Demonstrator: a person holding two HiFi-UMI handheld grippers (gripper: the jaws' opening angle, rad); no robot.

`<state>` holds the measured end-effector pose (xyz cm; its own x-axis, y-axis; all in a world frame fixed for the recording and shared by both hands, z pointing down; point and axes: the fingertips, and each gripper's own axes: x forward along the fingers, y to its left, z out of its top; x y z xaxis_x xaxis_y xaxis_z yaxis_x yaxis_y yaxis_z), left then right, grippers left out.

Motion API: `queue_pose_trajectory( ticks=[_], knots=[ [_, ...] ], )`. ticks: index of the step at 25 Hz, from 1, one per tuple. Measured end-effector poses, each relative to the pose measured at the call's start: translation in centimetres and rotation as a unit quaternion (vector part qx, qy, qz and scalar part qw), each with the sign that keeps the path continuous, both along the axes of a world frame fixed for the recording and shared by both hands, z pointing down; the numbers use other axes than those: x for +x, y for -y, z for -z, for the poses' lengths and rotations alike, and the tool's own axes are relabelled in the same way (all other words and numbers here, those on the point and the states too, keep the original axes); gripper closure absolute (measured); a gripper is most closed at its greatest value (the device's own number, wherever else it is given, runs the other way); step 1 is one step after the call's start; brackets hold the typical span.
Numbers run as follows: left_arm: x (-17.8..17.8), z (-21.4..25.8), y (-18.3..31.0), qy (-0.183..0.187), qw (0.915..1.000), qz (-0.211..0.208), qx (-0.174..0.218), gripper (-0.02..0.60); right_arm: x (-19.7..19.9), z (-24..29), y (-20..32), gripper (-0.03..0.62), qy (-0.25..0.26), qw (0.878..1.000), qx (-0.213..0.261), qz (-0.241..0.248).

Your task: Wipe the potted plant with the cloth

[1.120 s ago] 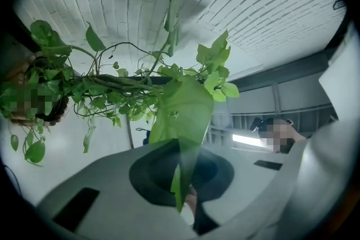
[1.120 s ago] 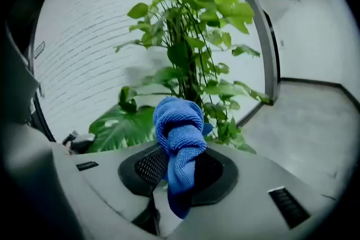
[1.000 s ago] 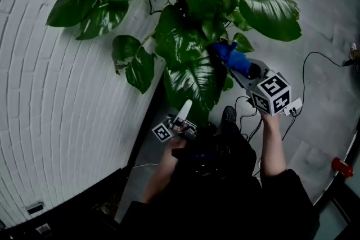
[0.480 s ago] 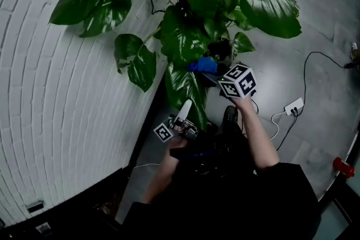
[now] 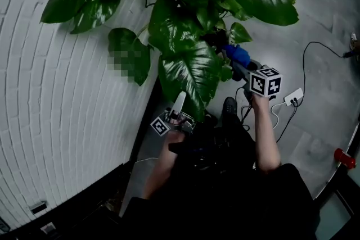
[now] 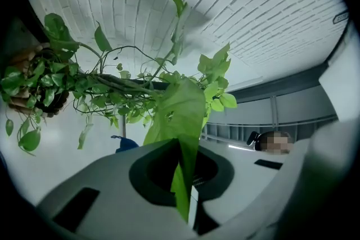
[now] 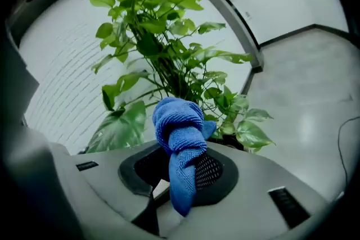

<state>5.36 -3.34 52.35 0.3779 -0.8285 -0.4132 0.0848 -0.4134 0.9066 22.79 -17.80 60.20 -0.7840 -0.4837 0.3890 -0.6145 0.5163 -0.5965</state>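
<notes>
1. The potted plant stands on the grey floor close to a white brick wall. Its glossy leaves spread wide above the person's arms.
2. The left gripper points up from below. Its jaws are closed tight on the lower end of one large leaf, and the left gripper view shows that leaf running straight down between them.
3. The right gripper reaches in from the right. Its jaws are clamped on a blue cloth that bunches into a thick wad above them.
4. From overhead, the cloth sits just to the right of the held leaf, in among the smaller leaves near the stem. I cannot tell whether it is touching any of them.
5. A white power strip with dark cables lies on the floor to the right, well apart from the plant.
</notes>
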Motion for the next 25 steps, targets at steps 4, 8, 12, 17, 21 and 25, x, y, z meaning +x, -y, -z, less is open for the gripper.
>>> queue_pose_trajectory(
  ticks=[4, 8, 12, 17, 21, 25],
  knots=[
    [0.1, -0.1, 0.2, -0.006, 1.0000, 0.001, 0.000, 0.568, 1.3, 6.0, -0.8, 0.477, 0.073, 0.996, 0.048, -0.025],
    [0.8, 0.1, 0.4, -0.010, 0.9999, -0.005, 0.001, 0.569, -3.4, 11.5, -4.0, 0.477, 0.136, 0.983, 0.101, 0.064],
    [1.6, 0.2, 0.6, -0.011, 0.9999, -0.010, 0.001, 0.571, -10.0, 12.4, -7.6, 0.477, 0.132, 0.968, 0.130, 0.168],
    [2.0, 0.6, 0.3, -0.029, 0.9996, -0.006, 0.003, 0.572, -11.7, 8.8, -7.4, 0.477, 0.096, 0.973, 0.114, 0.178],
    [1.9, 0.6, 0.4, -0.039, 0.9992, -0.002, 0.004, 0.571, -10.0, 5.0, -5.8, 0.477, 0.106, 0.982, 0.072, 0.140],
    [1.9, 0.4, 0.5, -0.042, 0.9991, -0.001, 0.001, 0.571, -7.8, 0.7, -3.6, 0.477, 0.103, 0.991, 0.029, 0.084]
  ],
)
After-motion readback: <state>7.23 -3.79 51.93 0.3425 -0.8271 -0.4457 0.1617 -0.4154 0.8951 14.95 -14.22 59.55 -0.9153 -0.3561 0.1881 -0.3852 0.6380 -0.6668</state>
